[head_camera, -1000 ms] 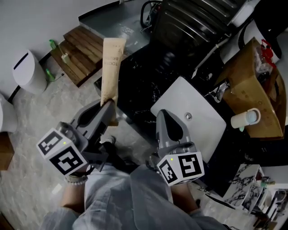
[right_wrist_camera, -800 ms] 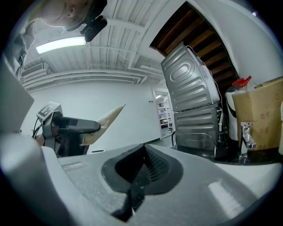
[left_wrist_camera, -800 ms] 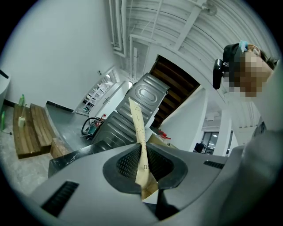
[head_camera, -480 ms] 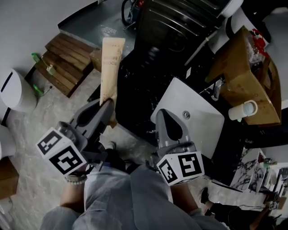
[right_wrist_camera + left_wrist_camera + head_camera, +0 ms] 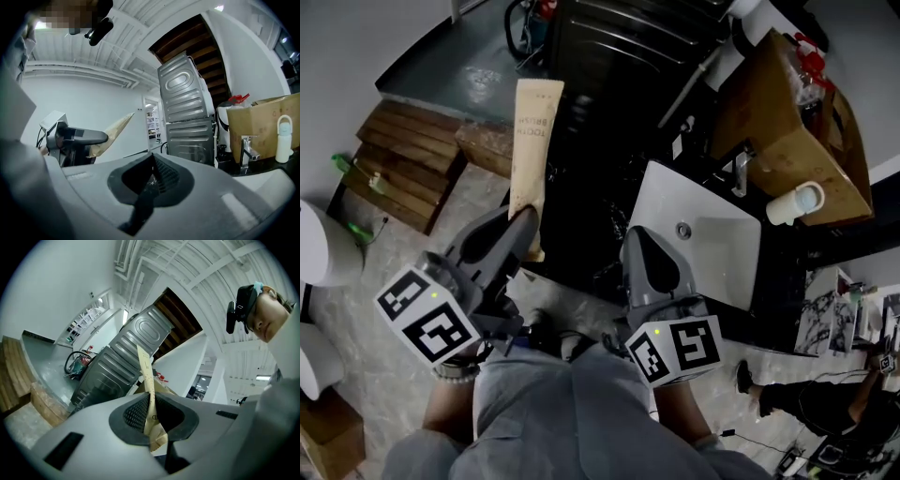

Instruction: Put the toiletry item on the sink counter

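Note:
A long beige toiletry packet [image 5: 532,141] with dark print stands upright, and my left gripper [image 5: 525,223] is shut on its crimped lower end. In the left gripper view the packet [image 5: 149,397] is pinched between the ribbed pads and rises in front of a grey appliance. My right gripper [image 5: 643,242] is shut with nothing in it, over the near edge of the white sink basin [image 5: 717,246]. The black sink counter [image 5: 586,202] lies beneath and beyond both grippers. From the right gripper view, the packet [image 5: 114,130] and the left gripper [image 5: 80,137] show at left.
A faucet [image 5: 741,174] stands at the basin's far side, with a cardboard box [image 5: 783,122] and a white cup [image 5: 794,202] behind it. A dark ribbed appliance [image 5: 619,47] stands beyond the counter. Wooden steps [image 5: 398,169] lie at left. A person [image 5: 811,398] is on the floor at lower right.
Both grippers keep their places in the head view and the packet stays clamped. The room has swung round: the wooden steps slid down and left, and the box moved up and right.

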The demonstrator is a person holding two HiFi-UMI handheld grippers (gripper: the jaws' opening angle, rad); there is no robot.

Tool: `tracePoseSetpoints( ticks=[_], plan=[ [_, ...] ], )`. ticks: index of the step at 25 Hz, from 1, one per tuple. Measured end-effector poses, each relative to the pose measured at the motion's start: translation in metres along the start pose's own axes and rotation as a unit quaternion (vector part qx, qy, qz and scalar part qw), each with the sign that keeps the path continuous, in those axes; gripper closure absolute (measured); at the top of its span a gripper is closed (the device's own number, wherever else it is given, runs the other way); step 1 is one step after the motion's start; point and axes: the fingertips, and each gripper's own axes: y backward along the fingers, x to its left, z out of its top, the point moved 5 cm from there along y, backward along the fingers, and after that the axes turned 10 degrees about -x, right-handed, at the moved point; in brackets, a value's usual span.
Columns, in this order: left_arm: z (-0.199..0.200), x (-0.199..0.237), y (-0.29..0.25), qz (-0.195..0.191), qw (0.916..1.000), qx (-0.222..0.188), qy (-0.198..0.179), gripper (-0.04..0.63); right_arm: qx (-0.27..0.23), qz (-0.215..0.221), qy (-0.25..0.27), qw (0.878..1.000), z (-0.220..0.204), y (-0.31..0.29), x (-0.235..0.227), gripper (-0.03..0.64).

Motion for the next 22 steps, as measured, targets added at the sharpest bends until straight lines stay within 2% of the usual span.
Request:
tracePoseSetpoints(
  ticks=[10, 18, 22],
  plan=[
    [0.008, 0.034, -0.014, -0.059, 0.9974, 0.041, 0.009, 0.56, -0.01, -0.073, 0.004, 0.997, -0.01, -0.011, 0.017, 0.62],
    [0.001, 0.043, -0.02, -0.08, 0.9938, 0.068, 0.035, 0.56, -0.003, -0.111, 0.006, 0.994, -0.012, -0.004, 0.025, 0.62],
    [-0.007, 0.044, -0.024, -0.08, 0.9928, 0.077, 0.043, 0.56, 0.002, -0.116, 0.01, 0.993, -0.014, -0.001, 0.022, 0.62]
  ],
)
